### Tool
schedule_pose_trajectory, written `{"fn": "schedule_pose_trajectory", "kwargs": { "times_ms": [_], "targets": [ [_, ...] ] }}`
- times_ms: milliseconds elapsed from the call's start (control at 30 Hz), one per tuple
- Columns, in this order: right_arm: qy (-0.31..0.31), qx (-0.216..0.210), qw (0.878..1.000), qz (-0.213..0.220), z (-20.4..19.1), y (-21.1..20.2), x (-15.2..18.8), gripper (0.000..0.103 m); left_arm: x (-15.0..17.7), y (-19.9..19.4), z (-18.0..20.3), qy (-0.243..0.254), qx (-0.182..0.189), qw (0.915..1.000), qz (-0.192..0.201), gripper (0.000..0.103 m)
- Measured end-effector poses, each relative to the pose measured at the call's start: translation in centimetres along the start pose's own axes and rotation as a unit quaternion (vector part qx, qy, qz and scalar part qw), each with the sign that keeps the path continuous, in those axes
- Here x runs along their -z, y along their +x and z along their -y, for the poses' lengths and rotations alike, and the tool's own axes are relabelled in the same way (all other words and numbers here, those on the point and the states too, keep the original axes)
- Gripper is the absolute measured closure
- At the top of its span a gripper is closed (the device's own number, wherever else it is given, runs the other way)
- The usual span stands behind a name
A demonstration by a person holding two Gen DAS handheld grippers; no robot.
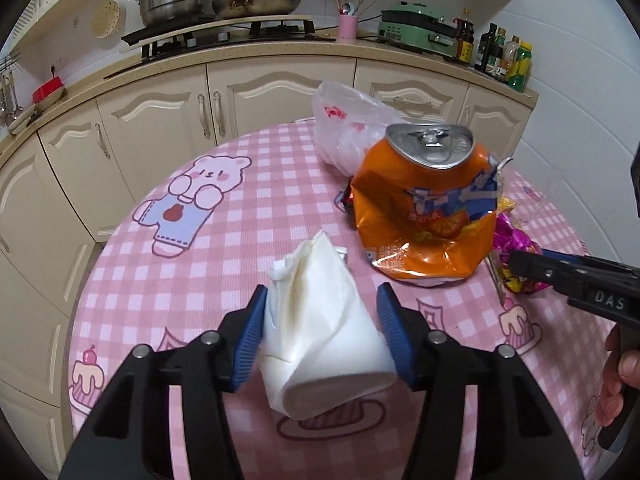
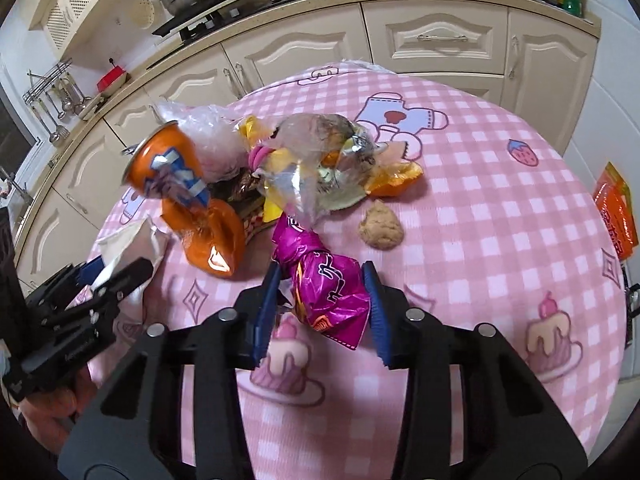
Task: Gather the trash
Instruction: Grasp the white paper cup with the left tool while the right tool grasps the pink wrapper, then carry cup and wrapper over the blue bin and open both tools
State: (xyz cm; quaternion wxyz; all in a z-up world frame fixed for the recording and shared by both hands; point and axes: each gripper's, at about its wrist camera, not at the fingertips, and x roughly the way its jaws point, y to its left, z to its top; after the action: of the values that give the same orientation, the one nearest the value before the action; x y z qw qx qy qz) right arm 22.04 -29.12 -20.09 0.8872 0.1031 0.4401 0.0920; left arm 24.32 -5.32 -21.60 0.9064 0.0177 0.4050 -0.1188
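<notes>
Left wrist view: the left gripper [image 1: 322, 332] is clamped on a crumpled white tissue [image 1: 320, 344] beside the crushed orange can [image 1: 424, 208]. Over on the pink checked tablecloth [image 2: 480, 208], the right gripper [image 2: 322, 312] pinches a magenta wrapper [image 2: 324, 292].

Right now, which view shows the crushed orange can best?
The left wrist view: the crushed orange can stands upright, near, sharp and unblocked, lid and label facing the camera. The right wrist view shows it smaller, tilted and blurred at the pile's left edge.

A crumpled magenta wrapper [image 2: 326, 292] is being gripped between the blue pads of the right claw [image 2: 322, 312] above the pink checked desk [image 2: 480, 208]. A crushed orange can [image 2: 176, 176] is lying beyond, beside the left claw [image 2: 116, 276].
</notes>
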Motion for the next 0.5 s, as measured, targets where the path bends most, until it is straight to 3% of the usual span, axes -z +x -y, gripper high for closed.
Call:
{"fn": "schedule_pose_trajectory", "kwargs": {
  "times_ms": [300,500],
  "targets": [
    [0.03,-0.037,0.998,0.046,2.1,-6.3,1.6,0.064,1.6,-2.2,0.4,0.006,0.022,0.9997,0.003,0.053],
    [0.048,-0.034,0.994,0.095,4.5,-11.1,1.9,0.064,1.5,-5.4,2.6,0.02,0.05,0.9982,0.027,0.053]
  ]
}}
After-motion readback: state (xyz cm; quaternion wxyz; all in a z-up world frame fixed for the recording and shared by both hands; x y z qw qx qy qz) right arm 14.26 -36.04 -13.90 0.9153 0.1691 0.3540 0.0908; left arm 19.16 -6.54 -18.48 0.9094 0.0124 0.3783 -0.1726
